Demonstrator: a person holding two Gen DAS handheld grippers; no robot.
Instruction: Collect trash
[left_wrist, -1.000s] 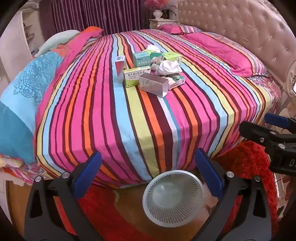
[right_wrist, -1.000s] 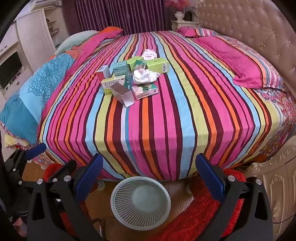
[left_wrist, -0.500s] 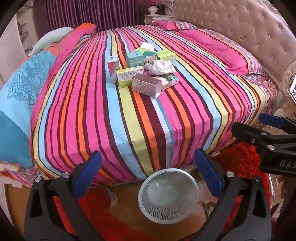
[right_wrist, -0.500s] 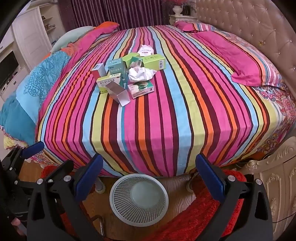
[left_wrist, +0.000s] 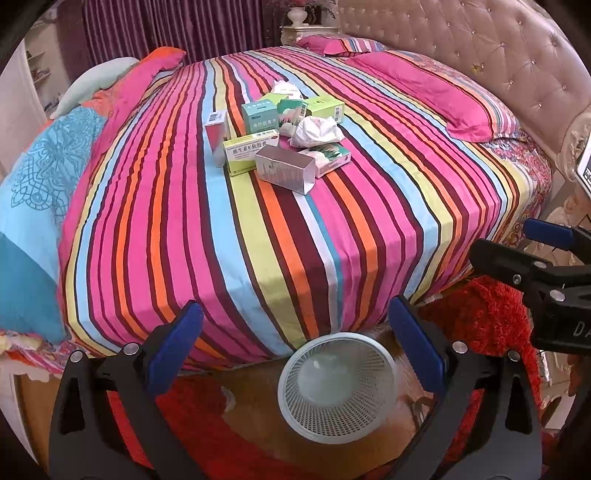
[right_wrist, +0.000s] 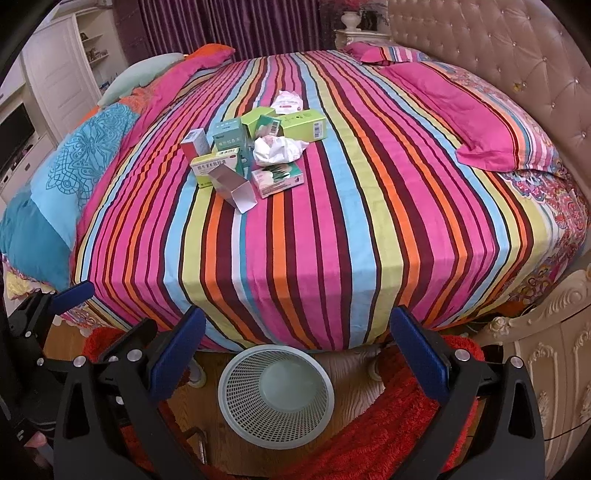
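Observation:
A heap of trash lies mid-bed: several small cardboard boxes, among them a silver box (left_wrist: 286, 172) (right_wrist: 235, 186), a yellow-green box (left_wrist: 249, 150) and a crumpled white tissue (left_wrist: 314, 132) (right_wrist: 277, 148). A white mesh wastebasket (left_wrist: 338, 386) (right_wrist: 276, 393) stands empty on the floor at the bed's foot. My left gripper (left_wrist: 295, 339) hangs open above the basket with nothing in it. My right gripper (right_wrist: 293, 341) is likewise open and empty, also over the basket, and it shows in the left wrist view as the right gripper (left_wrist: 546, 258) at the right edge.
The bed (left_wrist: 258, 236) has a striped multicoloured sheet, pink pillows (left_wrist: 424, 85) by a tufted headboard (left_wrist: 498, 48), and a blue quilt (left_wrist: 33, 192) on the left. A red rug (right_wrist: 391, 424) covers the wooden floor. A carved cream cabinet (right_wrist: 554, 369) stands at right.
Both grippers have risen and drifted slightly, so the bed and trash heap sit lower and nearer in view. Nothing has been picked up; both stay open.

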